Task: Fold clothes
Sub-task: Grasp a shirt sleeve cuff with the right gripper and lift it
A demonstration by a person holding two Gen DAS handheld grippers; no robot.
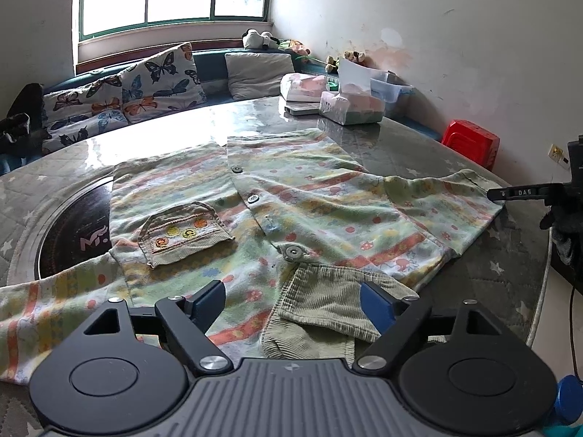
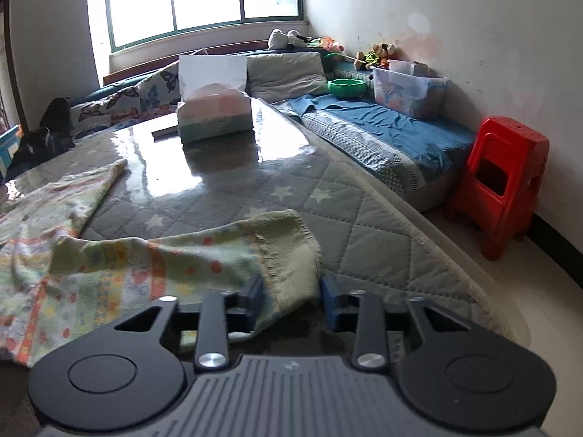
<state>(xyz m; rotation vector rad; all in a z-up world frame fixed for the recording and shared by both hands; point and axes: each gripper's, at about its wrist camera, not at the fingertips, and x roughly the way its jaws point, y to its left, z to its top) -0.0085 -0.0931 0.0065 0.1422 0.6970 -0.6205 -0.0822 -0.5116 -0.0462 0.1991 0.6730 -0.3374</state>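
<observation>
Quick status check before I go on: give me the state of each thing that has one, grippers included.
Shirt: spread flat on the table, front up, not yet folded.
Shirt buttons: fastened.
Collar: lying flat.
Sleeve cuff: between the right gripper's fingers, not pinched.
Left gripper: open, over the collar.
Right gripper: open around the cuff.
Tissue pack: opened, one tissue standing up.
Red stools: stacked.

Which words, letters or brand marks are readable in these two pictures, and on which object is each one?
"DAS": white letters on the right gripper, seen from the left wrist view.
"M" plus a cut-off stroke: pale letters on the dark round cooktop; the shirt hides the rest.
Print on the tissue pack: too blurred to read.
</observation>
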